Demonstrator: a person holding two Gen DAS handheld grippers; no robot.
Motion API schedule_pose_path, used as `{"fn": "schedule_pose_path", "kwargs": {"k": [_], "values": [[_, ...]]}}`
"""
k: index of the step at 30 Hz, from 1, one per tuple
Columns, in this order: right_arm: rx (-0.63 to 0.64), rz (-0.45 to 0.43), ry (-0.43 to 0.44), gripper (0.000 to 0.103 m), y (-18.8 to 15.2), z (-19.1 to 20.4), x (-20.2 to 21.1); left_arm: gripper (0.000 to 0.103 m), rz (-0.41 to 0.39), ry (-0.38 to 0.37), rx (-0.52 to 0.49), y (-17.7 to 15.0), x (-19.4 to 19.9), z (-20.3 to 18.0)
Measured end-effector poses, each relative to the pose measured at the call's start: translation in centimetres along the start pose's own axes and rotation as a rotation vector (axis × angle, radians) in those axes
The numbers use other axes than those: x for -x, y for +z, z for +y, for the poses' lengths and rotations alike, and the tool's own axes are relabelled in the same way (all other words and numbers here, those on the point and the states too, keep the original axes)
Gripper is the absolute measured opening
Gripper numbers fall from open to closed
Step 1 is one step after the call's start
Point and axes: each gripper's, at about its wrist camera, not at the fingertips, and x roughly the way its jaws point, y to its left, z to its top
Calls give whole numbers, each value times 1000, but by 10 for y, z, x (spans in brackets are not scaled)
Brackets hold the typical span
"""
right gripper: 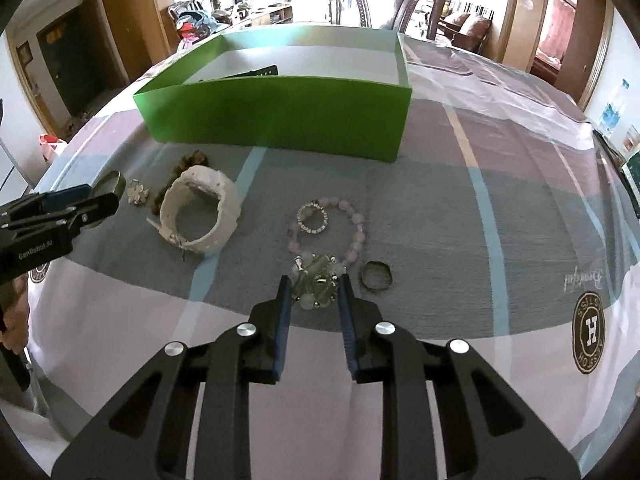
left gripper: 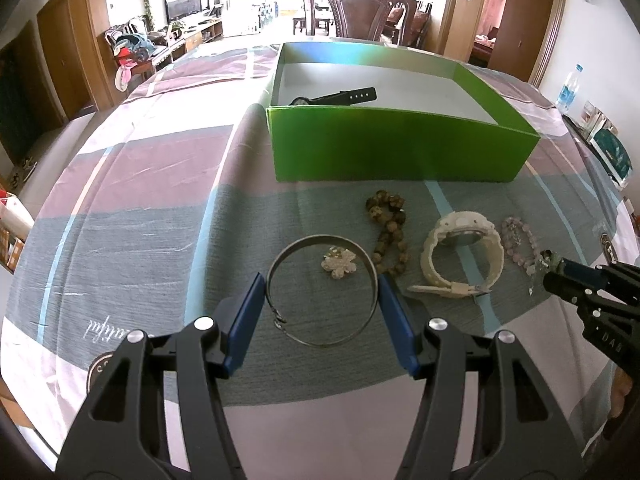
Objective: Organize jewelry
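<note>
In the green box [left gripper: 400, 148], black watch [left gripper: 336, 98] half hidden.

Watch [left gripper: 340, 98] in box [left gripper: 400, 144], bracelets [left gripper: 388, 236] before box

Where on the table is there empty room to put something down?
Bare cloth lies left of the silver bangle and right of the green box, beyond the small dark ring. It is crowded in front of the box: brown beads, white watch, pink bracelet.
</note>
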Motion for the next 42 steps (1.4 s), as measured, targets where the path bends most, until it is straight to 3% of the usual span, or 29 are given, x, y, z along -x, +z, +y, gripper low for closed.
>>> {"fn": "schedule_pose_path", "kwargs": {"k": [8,27,42], "values": [[-19,-65,-4,24,11,-8,19,58,-34,-6,-7,5,11,-3],[-11,-8,9,24,6,1,-2,58,-23,-5,-12,4,7,-6],[-26,-45,-6,24,13,-4,6,58,-14,33,-14,6,1,-6]]}}
